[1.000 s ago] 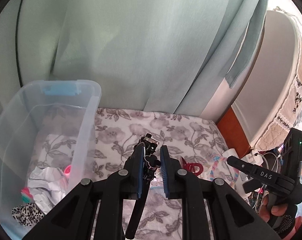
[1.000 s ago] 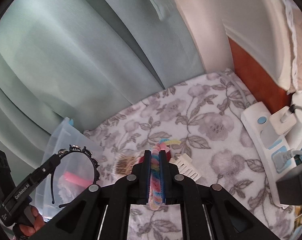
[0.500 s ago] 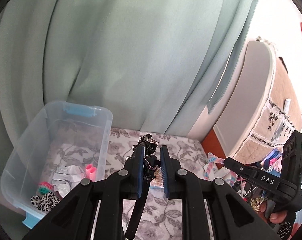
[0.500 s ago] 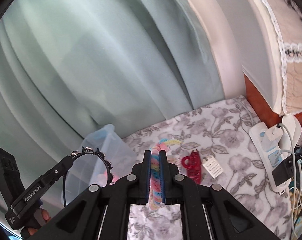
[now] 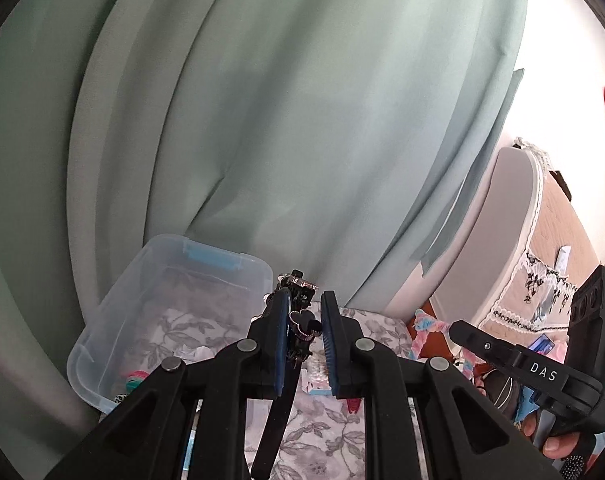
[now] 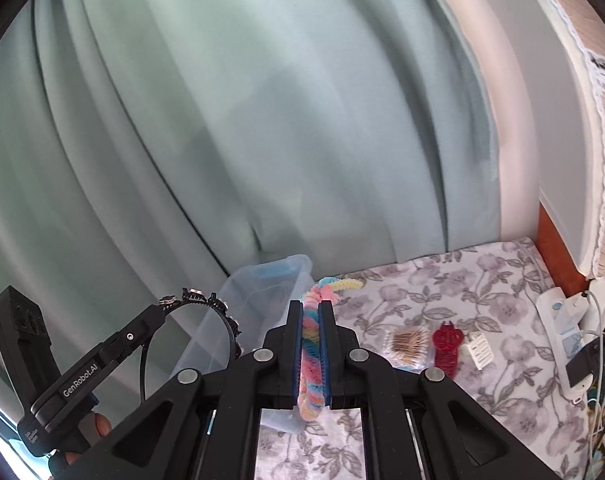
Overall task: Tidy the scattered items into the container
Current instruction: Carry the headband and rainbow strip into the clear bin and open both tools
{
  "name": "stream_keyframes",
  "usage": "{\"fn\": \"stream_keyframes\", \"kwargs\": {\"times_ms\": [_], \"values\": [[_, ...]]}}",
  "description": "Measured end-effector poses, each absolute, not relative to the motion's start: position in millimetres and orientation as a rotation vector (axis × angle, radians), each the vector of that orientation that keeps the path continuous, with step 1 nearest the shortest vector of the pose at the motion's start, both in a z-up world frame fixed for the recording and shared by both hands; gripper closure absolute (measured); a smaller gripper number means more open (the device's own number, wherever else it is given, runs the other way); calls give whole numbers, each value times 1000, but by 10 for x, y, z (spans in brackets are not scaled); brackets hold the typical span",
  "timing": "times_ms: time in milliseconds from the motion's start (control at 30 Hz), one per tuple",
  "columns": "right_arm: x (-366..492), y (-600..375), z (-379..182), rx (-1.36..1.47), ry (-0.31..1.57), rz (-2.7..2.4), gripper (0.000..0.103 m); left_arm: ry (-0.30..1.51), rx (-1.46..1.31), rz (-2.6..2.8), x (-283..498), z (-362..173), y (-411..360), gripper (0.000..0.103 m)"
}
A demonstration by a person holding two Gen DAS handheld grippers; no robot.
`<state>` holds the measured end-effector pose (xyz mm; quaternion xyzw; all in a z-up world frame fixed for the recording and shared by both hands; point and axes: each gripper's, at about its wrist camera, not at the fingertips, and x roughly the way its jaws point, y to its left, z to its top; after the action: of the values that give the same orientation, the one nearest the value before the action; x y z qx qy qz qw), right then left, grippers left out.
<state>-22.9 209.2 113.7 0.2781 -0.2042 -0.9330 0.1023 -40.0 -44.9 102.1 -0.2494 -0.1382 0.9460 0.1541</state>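
The left gripper (image 5: 305, 322) is clamped on a black jewelled headband (image 6: 212, 308). The right gripper (image 6: 311, 334) is clamped on a pastel twisted band (image 6: 310, 356), perhaps chenille. Both are held high so each can travel to the clear plastic bin (image 5: 142, 312) at lower left of the left view. Cotton swabs (image 6: 406, 342) and a red comb (image 6: 446, 344) wait on the floral cloth (image 6: 482, 292).

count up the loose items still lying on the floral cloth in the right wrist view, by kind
Pack of cotton swabs: 1
Red hair clip: 1
White comb-like clip: 1
Total: 3, all lying right of the plastic bin.
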Motion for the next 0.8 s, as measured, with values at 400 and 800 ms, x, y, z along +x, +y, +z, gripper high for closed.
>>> {"fn": "stream_keyframes", "kwargs": {"times_ms": [400, 800], "values": [[-442, 1421, 1100, 867, -486, -2667, 94, -501, -725, 2787, -399, 928, -1120, 87], [-721, 876, 849, 966, -414, -2558, 94, -528, -800, 2783, -570, 710, -1404, 86]]}}
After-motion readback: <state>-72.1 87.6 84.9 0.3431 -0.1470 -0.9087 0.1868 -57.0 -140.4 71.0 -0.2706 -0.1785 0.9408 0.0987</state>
